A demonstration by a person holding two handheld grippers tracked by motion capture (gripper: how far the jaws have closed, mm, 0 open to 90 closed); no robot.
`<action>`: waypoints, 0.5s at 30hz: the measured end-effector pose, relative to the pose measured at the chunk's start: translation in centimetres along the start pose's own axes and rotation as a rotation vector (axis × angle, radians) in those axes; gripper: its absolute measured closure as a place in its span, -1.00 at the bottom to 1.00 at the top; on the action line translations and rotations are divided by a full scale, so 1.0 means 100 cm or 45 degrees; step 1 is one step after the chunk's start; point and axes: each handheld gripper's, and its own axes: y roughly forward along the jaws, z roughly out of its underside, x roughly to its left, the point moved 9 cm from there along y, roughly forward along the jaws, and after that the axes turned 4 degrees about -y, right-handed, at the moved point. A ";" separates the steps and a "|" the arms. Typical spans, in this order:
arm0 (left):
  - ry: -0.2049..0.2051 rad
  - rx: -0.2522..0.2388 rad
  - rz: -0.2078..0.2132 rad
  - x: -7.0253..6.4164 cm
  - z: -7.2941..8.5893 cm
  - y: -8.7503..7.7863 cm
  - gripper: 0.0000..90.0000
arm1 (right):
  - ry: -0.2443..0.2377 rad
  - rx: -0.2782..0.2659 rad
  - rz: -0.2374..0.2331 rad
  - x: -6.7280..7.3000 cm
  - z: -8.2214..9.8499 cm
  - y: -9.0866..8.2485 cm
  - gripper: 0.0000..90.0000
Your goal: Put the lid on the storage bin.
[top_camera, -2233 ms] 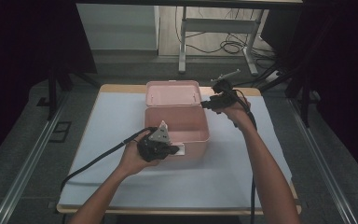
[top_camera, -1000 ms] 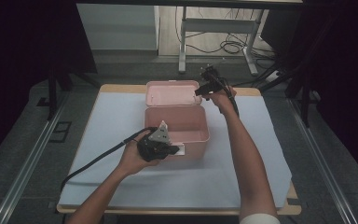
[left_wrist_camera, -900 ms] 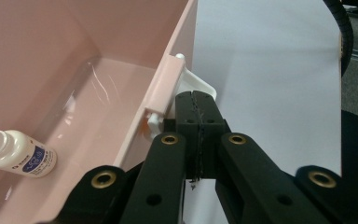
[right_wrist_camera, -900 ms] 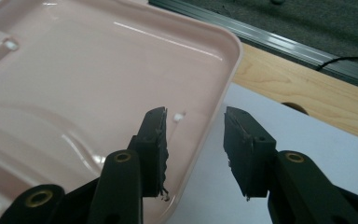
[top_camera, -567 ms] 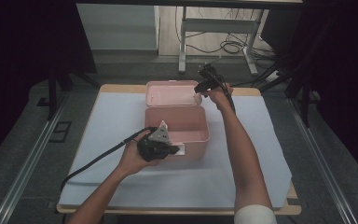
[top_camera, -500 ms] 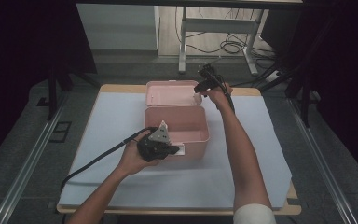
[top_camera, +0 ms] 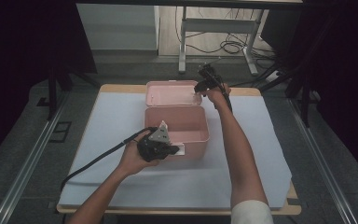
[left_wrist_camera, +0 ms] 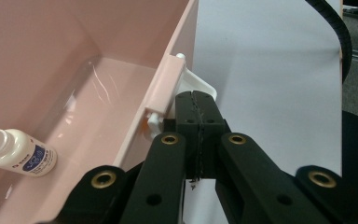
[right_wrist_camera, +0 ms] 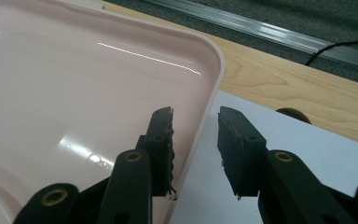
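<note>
High view looks down; gripper views close on the pink box (top_camera: 177, 123).

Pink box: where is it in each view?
High view: box mid-table, lid open behind it.
Left gripper view: box at left, latch beside the shut left gripper.
Right gripper view: lid at left, its rim between the right gripper jaws, which have just been closing.
Shared: white mat.

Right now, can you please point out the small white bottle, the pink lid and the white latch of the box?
small white bottle (left_wrist_camera: 21, 155), left gripper view, on its labelled body.
pink lid (right_wrist_camera: 74, 93), right gripper view, on its glossy inner face.
white latch (left_wrist_camera: 200, 86), left gripper view, on its curved outer edge.
</note>
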 end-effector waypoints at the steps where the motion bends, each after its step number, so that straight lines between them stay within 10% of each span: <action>1: 0.000 0.000 0.000 0.000 0.000 0.000 1.00 | 0.003 0.007 -0.003 0.000 0.000 0.001 0.48; 15: 0.003 -0.003 -0.003 0.000 0.000 0.000 1.00 | 0.077 0.050 -0.014 0.000 0.004 0.005 0.74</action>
